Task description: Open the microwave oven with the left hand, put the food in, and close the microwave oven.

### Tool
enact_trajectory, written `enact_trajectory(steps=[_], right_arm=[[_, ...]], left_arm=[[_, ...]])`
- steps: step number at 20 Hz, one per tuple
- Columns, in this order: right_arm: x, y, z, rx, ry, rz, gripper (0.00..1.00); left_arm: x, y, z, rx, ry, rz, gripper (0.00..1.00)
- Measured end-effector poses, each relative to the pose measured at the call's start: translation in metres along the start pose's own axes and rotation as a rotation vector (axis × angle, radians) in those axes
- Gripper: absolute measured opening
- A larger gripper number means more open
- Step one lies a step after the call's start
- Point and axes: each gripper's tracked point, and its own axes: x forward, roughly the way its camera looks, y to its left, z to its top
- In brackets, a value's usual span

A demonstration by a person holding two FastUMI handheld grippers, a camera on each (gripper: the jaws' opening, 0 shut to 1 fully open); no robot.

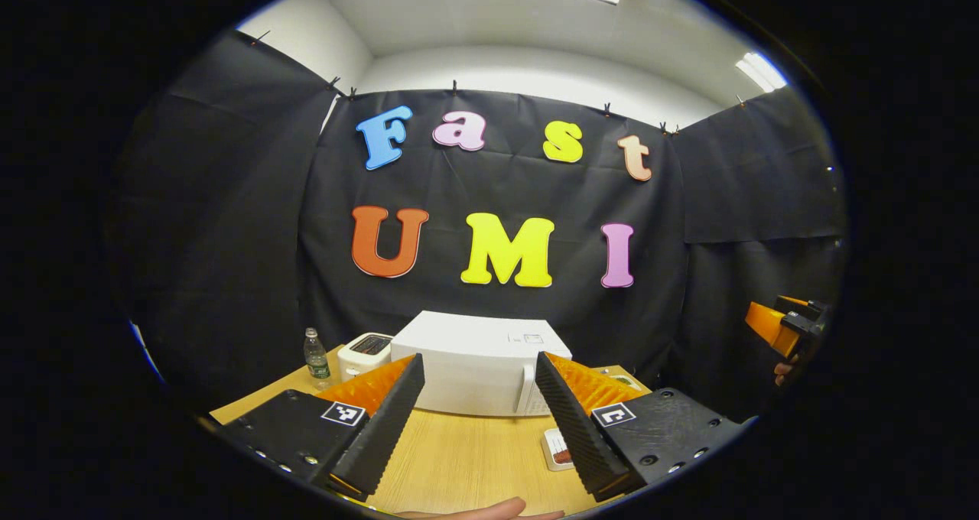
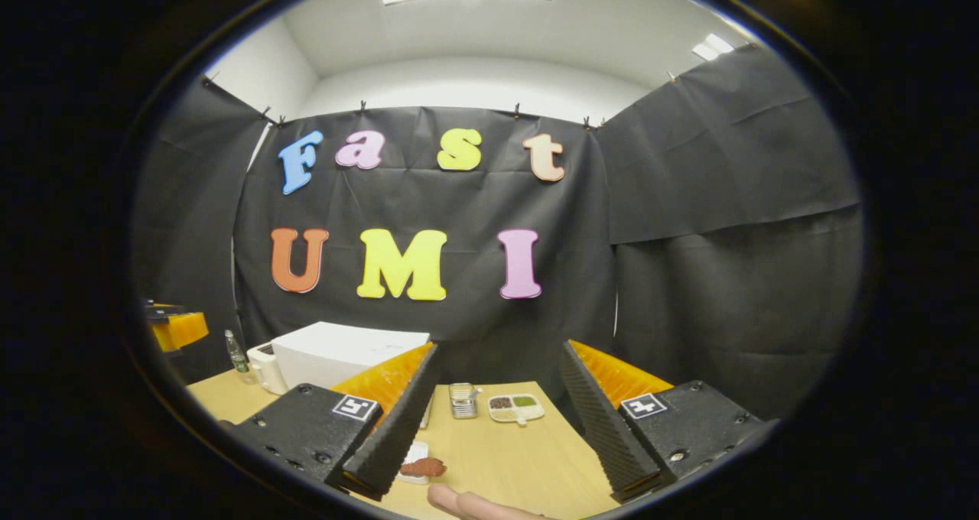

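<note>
The white microwave oven (image 1: 478,371) stands closed at the back of the wooden table (image 1: 459,459), against the black wall. The food (image 2: 423,467), a brown piece on a small white plate (image 2: 413,459), lies in front of it. The left gripper (image 1: 478,428) hovers before the oven, fingers spread, holding nothing. The right gripper (image 2: 497,436) is also spread and empty. A bottle (image 1: 315,354) and a toaster (image 1: 364,352) stand left of the oven.
</note>
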Motion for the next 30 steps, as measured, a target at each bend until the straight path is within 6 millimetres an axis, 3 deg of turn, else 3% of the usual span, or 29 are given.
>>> enact_trajectory(steps=[9,10,12,13,14,19,23,30], right_arm=[[0.006,-0.02,0.002,0.004,-0.043,-0.025,0.92],[0.008,-0.024,0.003,0.0,-0.053,-0.037,1.0],[0.012,-0.031,0.005,0.006,-0.071,-0.059,1.0],[0.014,-0.035,0.004,0.009,-0.073,-0.066,0.92],[0.017,-0.038,0.001,0.011,-0.072,-0.07,0.92],[0.031,-0.051,-0.009,0.017,-0.056,-0.064,0.92],[0.038,-0.058,-0.018,0.039,-0.049,-0.053,0.92],[0.05,-0.067,-0.042,0.05,-0.036,-0.032,0.92]], left_arm=[[0.025,-0.004,-0.002,0.006,-0.016,0.001,0.92],[0.032,-0.007,-0.005,0.013,-0.015,-0.001,0.92],[0.05,-0.016,-0.016,0.014,0.001,-0.01,0.92],[0.061,-0.022,-0.02,0.007,0.007,-0.018,0.92],[0.075,-0.028,-0.024,-0.003,0.009,-0.025,0.92],[0.149,-0.045,-0.061,-0.026,0.026,-0.047,0.92],[0.2,-0.057,-0.108,-0.067,0.074,-0.068,0.92],[0.255,-0.083,-0.186,-0.06,0.13,-0.102,0.92]])
